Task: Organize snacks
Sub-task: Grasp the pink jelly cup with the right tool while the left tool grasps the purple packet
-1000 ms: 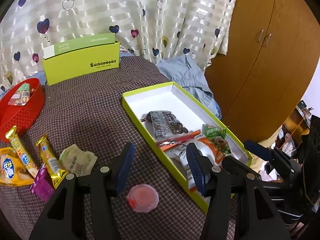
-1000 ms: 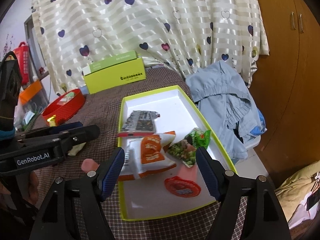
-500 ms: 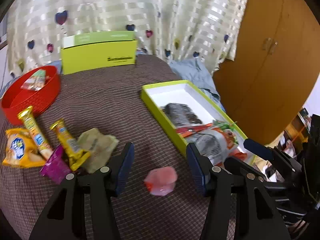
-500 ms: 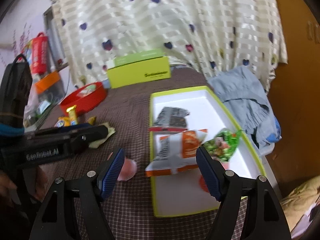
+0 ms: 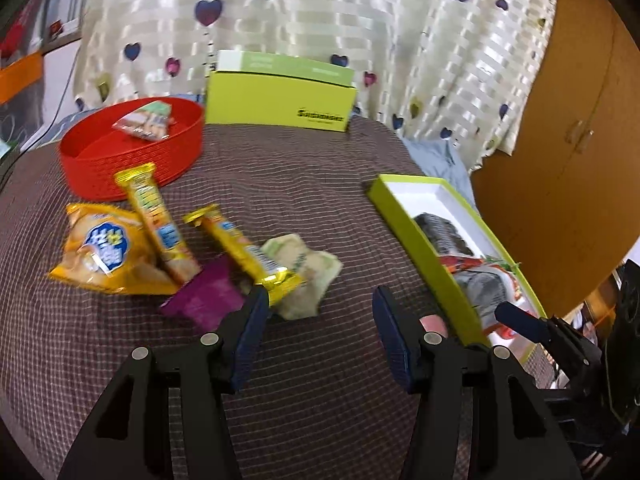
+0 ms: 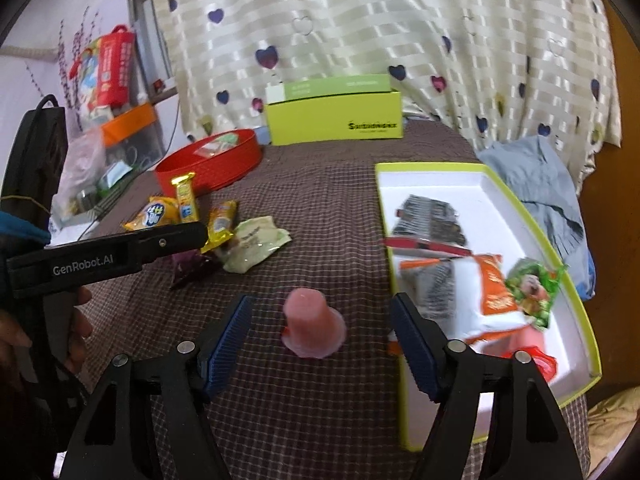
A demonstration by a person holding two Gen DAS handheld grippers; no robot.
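Left wrist view: left tongs (image 5: 318,322) spread wide, nothing between the pads, hovering over the checked brown surface (image 5: 304,200). Snack pile at 10–11 o'clock of the tongs: pale green wrapper (image 5: 302,276) just ahead of the left pad, purple packet (image 5: 204,296) beside it, yellow bar (image 5: 244,254) lying across both, second yellow bar (image 5: 158,224) overlapping the orange chip bag (image 5: 102,254). Red basket (image 5: 132,158) further out at 11 o'clock, one packet (image 5: 146,122) inside. Lime carton (image 5: 280,94) at 12 o'clock against the heart curtain (image 5: 320,20). Lime tray (image 5: 420,240) at 2 o'clock, holding a dark packet (image 5: 440,232) and more bags, blurred. Pink jelly cup (image 5: 434,324) partly hidden behind the right finger, touching or nearly touching the tray wall; cannot tell which. Right tongs (image 5: 516,316) poke in at 3 o'clock. Right wrist view: right tongs (image 6: 320,340) wide apart, jelly cup (image 6: 312,326) upside down on the surface between the pads, touching neither. Tray (image 6: 390,216) at 1–3 o'clock with dark packet (image 6: 432,220), red stick (image 6: 424,245), orange-white bag (image 6: 480,292), green bag (image 6: 532,284), red-lidded cup (image 6: 536,354) near the front corner. Left tongs' finger (image 6: 176,238) crosses at 9–10 o'clock over the snack pile; basket (image 6: 212,164) and carton (image 6: 336,114) beyond. Blue cloth (image 6: 540,184) off the surface's right edge.
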